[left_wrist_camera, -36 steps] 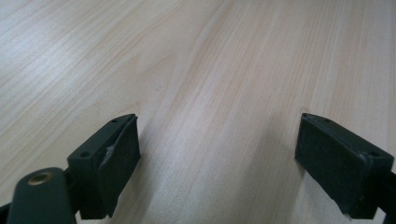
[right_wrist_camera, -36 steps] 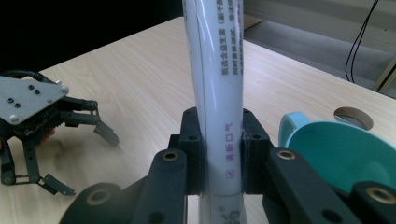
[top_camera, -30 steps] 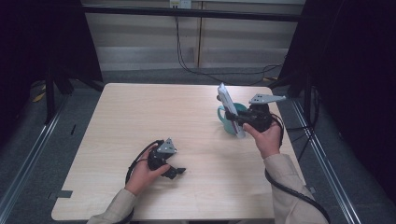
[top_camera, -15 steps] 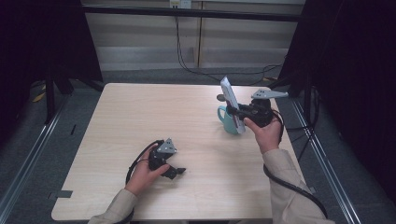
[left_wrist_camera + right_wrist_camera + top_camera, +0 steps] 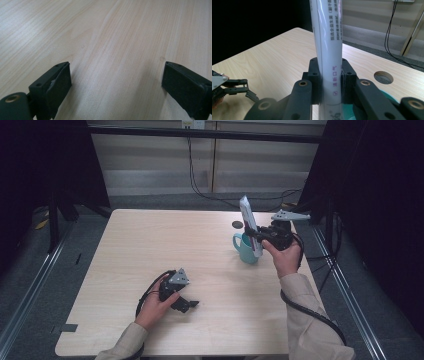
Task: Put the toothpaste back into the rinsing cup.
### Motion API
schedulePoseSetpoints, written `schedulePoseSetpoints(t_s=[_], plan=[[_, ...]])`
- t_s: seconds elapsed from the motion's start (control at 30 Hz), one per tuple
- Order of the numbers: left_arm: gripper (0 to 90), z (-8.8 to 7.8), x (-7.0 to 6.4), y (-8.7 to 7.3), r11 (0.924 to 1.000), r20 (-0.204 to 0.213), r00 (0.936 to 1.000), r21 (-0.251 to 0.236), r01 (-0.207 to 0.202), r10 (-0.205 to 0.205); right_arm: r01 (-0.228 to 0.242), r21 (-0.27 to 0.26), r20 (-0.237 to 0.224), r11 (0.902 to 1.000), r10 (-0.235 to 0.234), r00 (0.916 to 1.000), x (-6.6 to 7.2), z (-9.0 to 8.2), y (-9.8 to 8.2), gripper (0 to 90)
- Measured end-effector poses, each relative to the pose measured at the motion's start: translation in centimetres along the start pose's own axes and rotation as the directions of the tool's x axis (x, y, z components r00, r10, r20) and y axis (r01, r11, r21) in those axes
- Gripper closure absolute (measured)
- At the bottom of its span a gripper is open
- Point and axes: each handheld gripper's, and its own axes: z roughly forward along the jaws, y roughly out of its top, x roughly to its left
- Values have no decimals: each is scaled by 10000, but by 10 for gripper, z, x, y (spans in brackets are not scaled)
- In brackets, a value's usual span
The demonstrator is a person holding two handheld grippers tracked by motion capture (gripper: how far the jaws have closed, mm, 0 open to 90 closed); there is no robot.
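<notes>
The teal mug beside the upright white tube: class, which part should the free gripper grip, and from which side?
Probably the handle of the teal mug, approached from the table's left: it juts that way, clear of the white tube clamped in the right gripper.

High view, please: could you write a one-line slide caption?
Right gripper holds a white tube over the teal mug; left gripper rests open.

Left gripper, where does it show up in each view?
High view: left gripper lies low and left of centre on the table.
Left gripper view: left gripper rises from both bottom corners; its jaws have just been opening, with bare wood between them.
Right gripper view: bottom left edge, left of the tube.
Shared landmark: the light wood table.
</notes>
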Motion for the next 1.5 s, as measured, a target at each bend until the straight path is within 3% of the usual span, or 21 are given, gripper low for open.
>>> schedulePoseSetpoints(t_s=[0.53,1.5], plan=[[55,1,0,1,9999,-96,9999,100,-37,38,-133,-515,266,9986,147,9995,-12,8,6,749],[39,1,0,1,9998,-34,10000,165,-92,93,-8,-543,694,9985,46,9976,-29,24,8,749]])
